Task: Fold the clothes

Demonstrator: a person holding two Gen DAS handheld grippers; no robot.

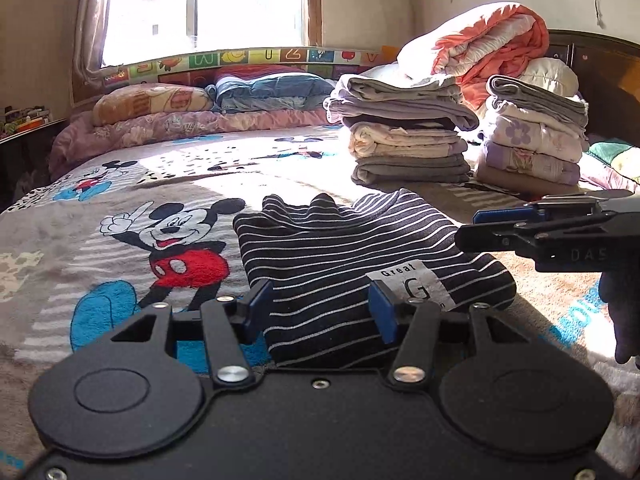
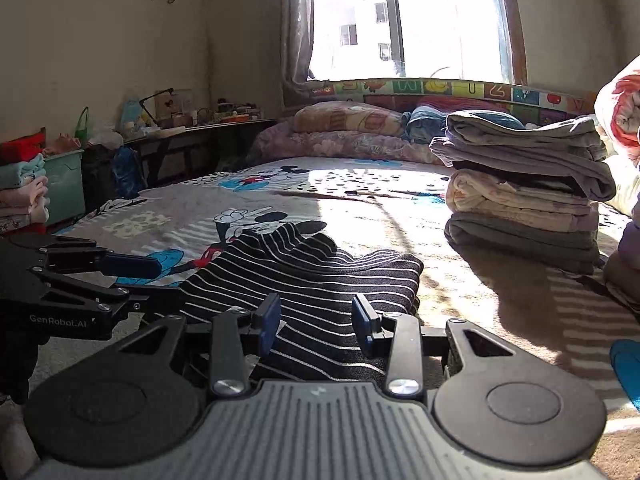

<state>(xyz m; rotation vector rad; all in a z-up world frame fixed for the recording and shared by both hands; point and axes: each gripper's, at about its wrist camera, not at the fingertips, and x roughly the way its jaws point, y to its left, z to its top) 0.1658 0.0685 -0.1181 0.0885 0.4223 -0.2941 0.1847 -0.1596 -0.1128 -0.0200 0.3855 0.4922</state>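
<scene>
A bright window (image 2: 440, 16) with a grey curtain (image 2: 296, 24) lights a cartoon-mouse bedspread (image 1: 120, 208), a rolled orange-and-white quilt (image 1: 492, 40) and a cluttered dark side table (image 2: 200, 128).

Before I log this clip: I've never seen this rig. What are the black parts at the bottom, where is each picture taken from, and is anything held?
They are hand-held tongs, one per hand, each carrying its own camera looking along its fingers. One picture is from the left tongs, the other from the right tongs. On the cartoon-mouse bedspread lies a folded striped garment, with stacks of folded clothes behind. Both tongs stand open over the garment's near edge, gripping nothing.
</scene>
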